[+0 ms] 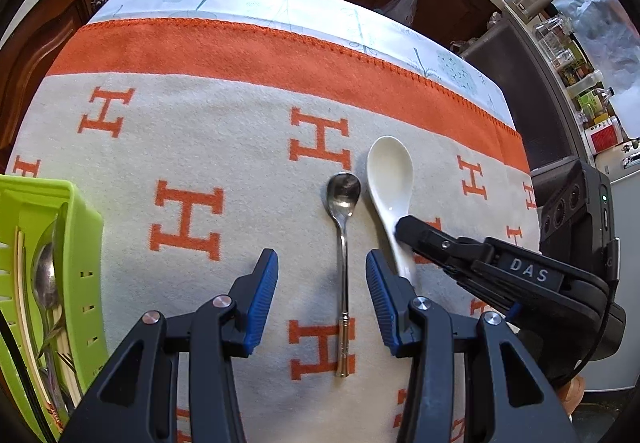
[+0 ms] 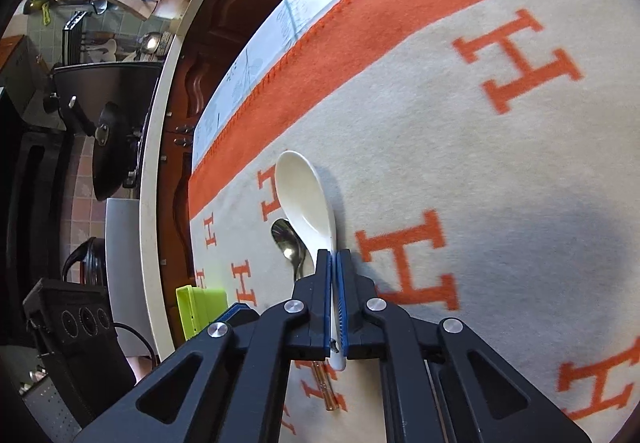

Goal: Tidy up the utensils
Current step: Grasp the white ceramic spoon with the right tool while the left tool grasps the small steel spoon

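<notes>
A white ceramic spoon (image 1: 390, 179) lies on the cream blanket with orange H letters, bowl pointing away. My right gripper (image 2: 334, 257) is shut on its handle, blue pads pressed to both sides; the white ceramic spoon (image 2: 306, 199) fills the middle of the right wrist view. From the left wrist view the right gripper (image 1: 402, 229) comes in from the right. A metal spoon (image 1: 343, 203) lies just left of the white one. My left gripper (image 1: 322, 263) hangs open above its handle, blue pads either side and not touching. The metal spoon (image 2: 290, 243) is partly hidden behind my right fingers.
A lime green utensil tray (image 1: 76, 243) at the left holds a metal spoon and chopsticks; the lime green utensil tray (image 2: 200, 307) also shows beyond the table edge side. Dark wooden cabinets stand behind the table. A kitchen counter with bottles and pots lies to the right.
</notes>
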